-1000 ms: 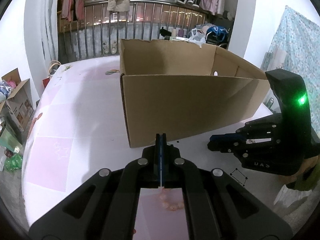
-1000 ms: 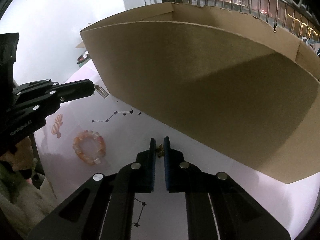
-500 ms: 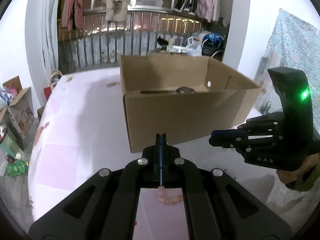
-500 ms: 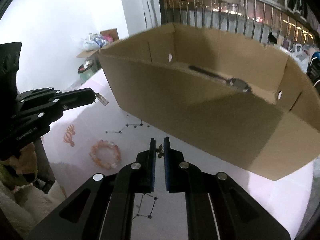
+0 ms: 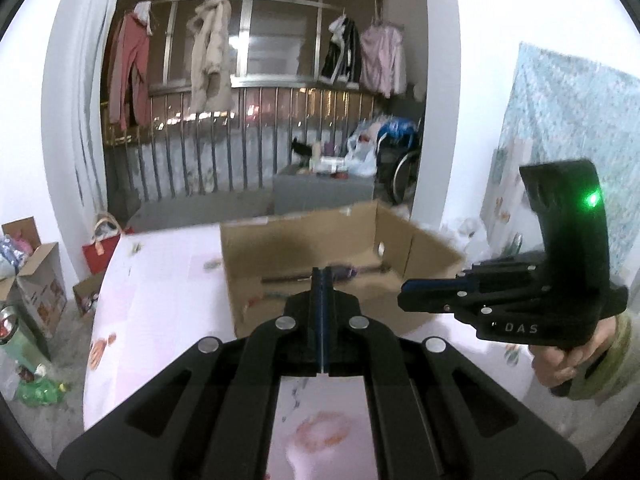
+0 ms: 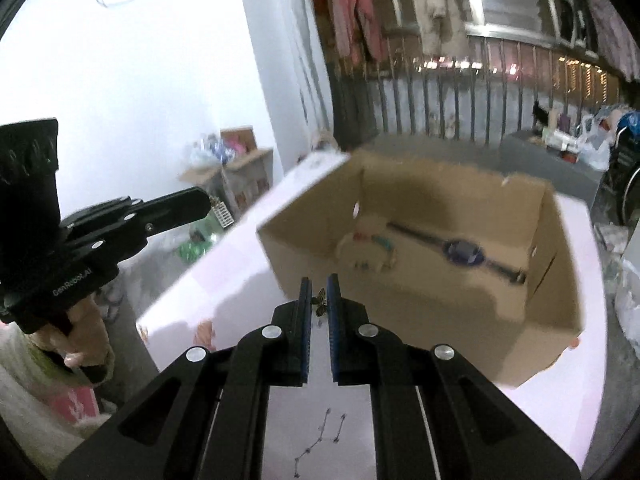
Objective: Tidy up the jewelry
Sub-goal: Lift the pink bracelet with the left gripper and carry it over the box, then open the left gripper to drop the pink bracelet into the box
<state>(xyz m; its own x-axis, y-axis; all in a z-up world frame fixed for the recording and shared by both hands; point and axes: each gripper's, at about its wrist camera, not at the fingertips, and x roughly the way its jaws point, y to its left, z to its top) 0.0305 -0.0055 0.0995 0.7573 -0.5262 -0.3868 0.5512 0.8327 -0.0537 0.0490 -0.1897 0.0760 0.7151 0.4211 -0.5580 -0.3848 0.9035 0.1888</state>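
While both grippers have climbed from low against the near wall of the cardboard box to a height where its inside shows, the job reads as a carry about to become a drop. The right gripper has its jaws nearly together, pinching a small butterfly-shaped piece that pokes out between the tips, just short of the box's near rim. The left gripper has its jaws pressed fully together; from the right wrist view a small ribbed silver charm dangles from its tip, off the box's left corner and over the table's left edge. Inside the box already lie a dark-faced watch along the back wall and a pale card with coloured pieces near the left corner, though blur hides their detail. A pink bead bracelet is still on the pink table near its front edge, beneath the left gripper, and a thin star-dotted chain lies nearby. My guess is both pieces go over the rim next, then the bracelet and chain remain.
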